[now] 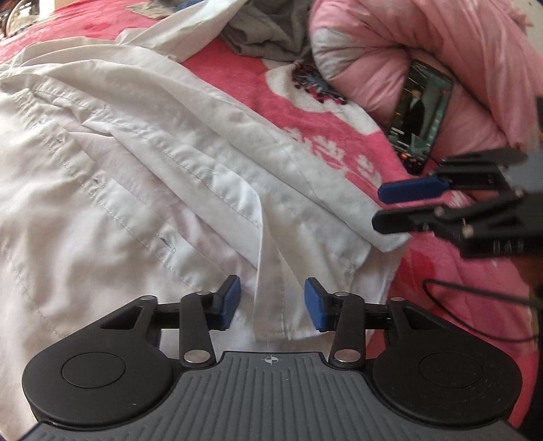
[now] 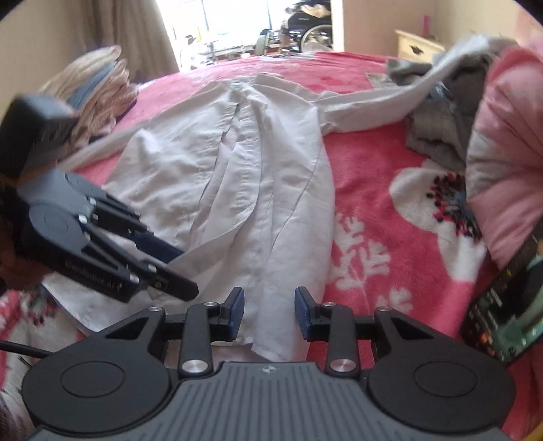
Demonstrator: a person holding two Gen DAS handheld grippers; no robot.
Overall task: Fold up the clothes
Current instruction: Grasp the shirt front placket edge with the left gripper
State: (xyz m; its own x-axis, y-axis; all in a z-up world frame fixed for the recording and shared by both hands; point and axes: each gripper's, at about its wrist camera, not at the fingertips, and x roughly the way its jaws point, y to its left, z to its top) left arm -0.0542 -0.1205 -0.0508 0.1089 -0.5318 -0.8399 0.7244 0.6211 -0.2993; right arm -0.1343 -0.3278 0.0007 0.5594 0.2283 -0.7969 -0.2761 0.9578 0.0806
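phone (image 2: 502, 305) cut off, wheelchair (image 2: 310, 25) blurred

Your widest free lane is the bare pink blanket (image 2: 366, 176) right of the shirt (image 2: 258, 176), running between its edge and the pink quilt (image 2: 509, 135). The phone (image 2: 502, 312) lies at the quilt's foot and narrows that lane near you. Grey clothes (image 2: 441, 112) block the far right corner, with a sleeve draped onto them. A folded stack (image 2: 98, 88) crowds the far left. A black cable (image 1: 475, 291) crosses the blanket beside the hem.
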